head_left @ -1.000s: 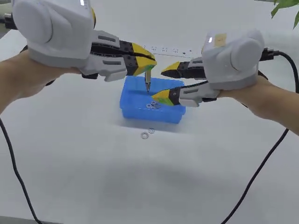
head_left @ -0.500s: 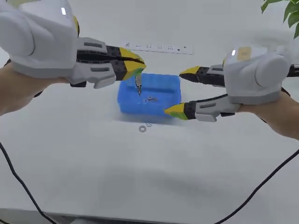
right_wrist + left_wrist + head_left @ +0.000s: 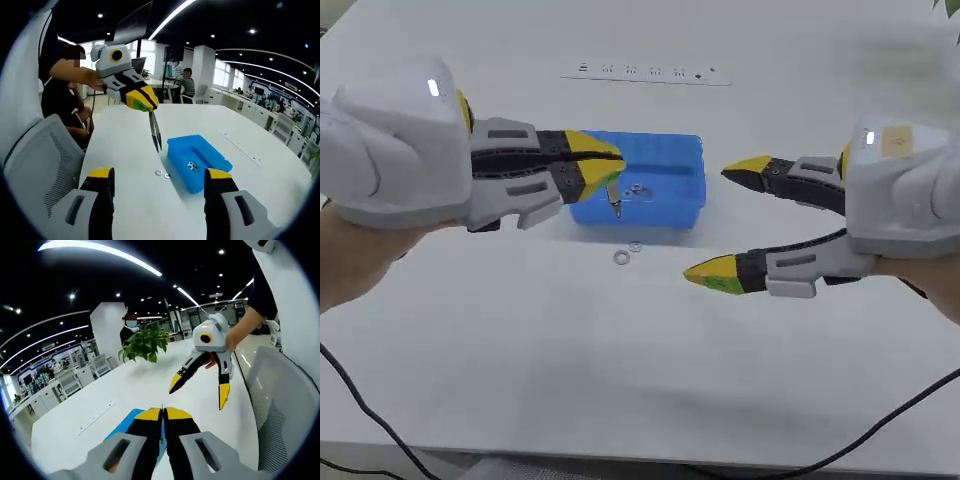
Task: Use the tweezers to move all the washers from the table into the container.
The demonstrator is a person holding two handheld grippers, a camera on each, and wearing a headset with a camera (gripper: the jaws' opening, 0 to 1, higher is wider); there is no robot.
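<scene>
My left gripper (image 3: 617, 168) is shut on thin metal tweezers (image 3: 614, 204), which point down at the near left edge of the blue container (image 3: 665, 160). A few washers (image 3: 638, 190) lie inside the container. Two more washers (image 3: 622, 258) rest on the white table just in front of it. My right gripper (image 3: 720, 222) is held open with nothing in it, to the right of the container and a little nearer to me. The right gripper view has the tweezers (image 3: 156, 131) hanging above the table washers (image 3: 159, 173), beside the container (image 3: 200, 157).
A white power strip (image 3: 645, 73) lies at the far edge of the table. Black cables trail off the near table edge. A potted plant (image 3: 145, 342) stands beyond the table. People sit on chairs (image 3: 42, 155) to one side.
The head camera has tilted. My left gripper has carried the tweezers from above the container's middle to its near left edge. My right gripper has drawn back to the right, away from the container.
</scene>
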